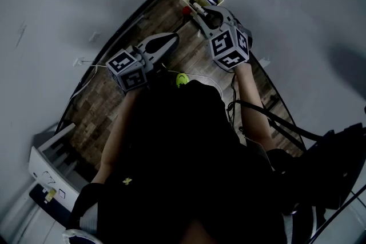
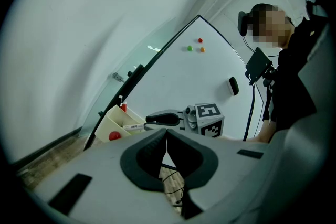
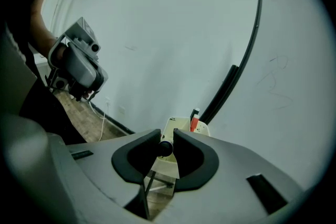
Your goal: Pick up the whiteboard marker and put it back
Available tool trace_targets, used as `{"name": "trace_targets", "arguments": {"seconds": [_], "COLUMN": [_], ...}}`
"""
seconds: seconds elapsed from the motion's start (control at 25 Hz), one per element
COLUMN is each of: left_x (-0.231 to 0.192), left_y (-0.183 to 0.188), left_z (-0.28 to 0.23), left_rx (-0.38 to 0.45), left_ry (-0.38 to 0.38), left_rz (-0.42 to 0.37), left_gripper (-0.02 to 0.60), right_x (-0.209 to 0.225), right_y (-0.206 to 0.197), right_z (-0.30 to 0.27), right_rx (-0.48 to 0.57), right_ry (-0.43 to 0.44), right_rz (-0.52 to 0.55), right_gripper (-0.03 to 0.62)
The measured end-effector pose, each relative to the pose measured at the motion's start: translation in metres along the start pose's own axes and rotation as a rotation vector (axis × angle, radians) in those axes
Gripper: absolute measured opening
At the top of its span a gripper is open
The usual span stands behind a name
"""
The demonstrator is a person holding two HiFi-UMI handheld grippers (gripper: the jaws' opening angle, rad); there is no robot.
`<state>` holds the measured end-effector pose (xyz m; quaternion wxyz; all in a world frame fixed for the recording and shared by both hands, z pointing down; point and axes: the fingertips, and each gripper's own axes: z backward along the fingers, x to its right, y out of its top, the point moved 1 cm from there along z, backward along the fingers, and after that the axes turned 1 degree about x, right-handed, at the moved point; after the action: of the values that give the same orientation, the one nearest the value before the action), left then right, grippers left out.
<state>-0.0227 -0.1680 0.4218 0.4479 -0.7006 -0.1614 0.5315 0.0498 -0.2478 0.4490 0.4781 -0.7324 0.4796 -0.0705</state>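
The right claw (image 3: 166, 140) is clamped narrow on a black whiteboard marker (image 3: 165, 149), seen end-on, close to the white marker tray (image 3: 181, 124) at the whiteboard (image 3: 286, 76) frame. The pickup looks done, and setting the marker back in the tray beside the red marker (image 3: 194, 124) remains. The left claw (image 2: 166, 135) is closed and empty, off to the side.

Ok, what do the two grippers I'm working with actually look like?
The left gripper and right gripper are light grey shells with dark padded jaws that taper like a beak. Each carries a cube of black-and-white square markers at its rear. The person wears a dark top.
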Motion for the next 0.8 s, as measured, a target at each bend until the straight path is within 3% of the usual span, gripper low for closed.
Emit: {"name": "trace_targets", "arguments": {"seconds": [0.32,0.8], "left_x": [0.003,0.004], "left_y": [-0.001,0.01], "left_z": [-0.002,-0.012], "left_rx": [-0.017,0.008], "left_ry": [0.001,0.019], "left_rz": [-0.047,-0.115], "left_gripper": [-0.003,-0.003], "right_x": [0.012,0.016], "right_y": [0.029,0.052], "right_z": [0.028,0.062], "right_rx": [0.12,0.184], "right_ry": [0.004,-0.024], "right_rz": [-0.137,-0.158], "right_gripper": [0.086,0.086]}}
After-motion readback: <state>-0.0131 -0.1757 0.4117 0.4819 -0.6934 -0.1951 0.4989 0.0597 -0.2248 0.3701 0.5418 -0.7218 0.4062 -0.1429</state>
